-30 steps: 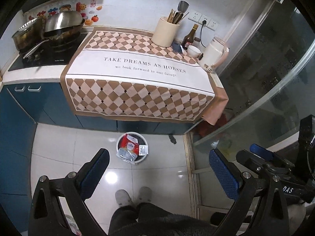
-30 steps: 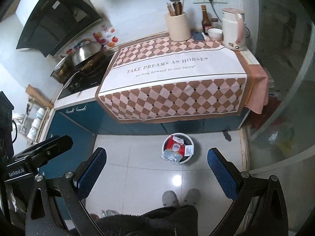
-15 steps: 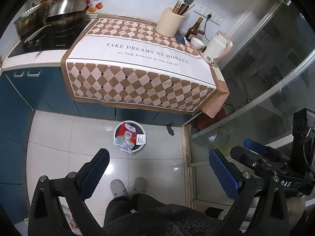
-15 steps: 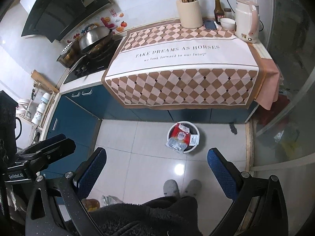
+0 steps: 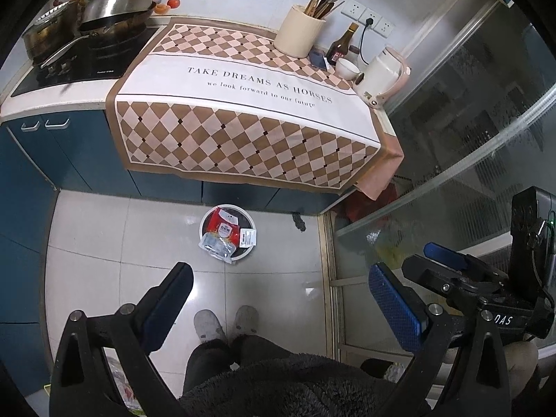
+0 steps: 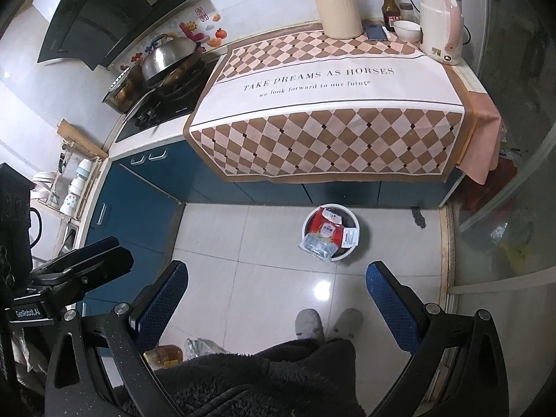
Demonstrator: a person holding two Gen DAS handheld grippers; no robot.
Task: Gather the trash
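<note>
Trash bin (image 6: 361,234) full, both claws (image 5: 278,309) (image 6: 278,299) agape — range hood (image 6: 104,17) only in right view.

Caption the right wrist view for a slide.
Open right tongs held high above a floor bin stuffed with wrappers, below the cloth-covered counter.

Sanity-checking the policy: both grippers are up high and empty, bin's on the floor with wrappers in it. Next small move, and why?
Probably lower the right gripper toward the clear packet that hangs over the rim of the white bin and nudge it in. Both grippers are open and hold nothing, the left gripper too, and the cloth-covered counter shows no loose trash.
</note>
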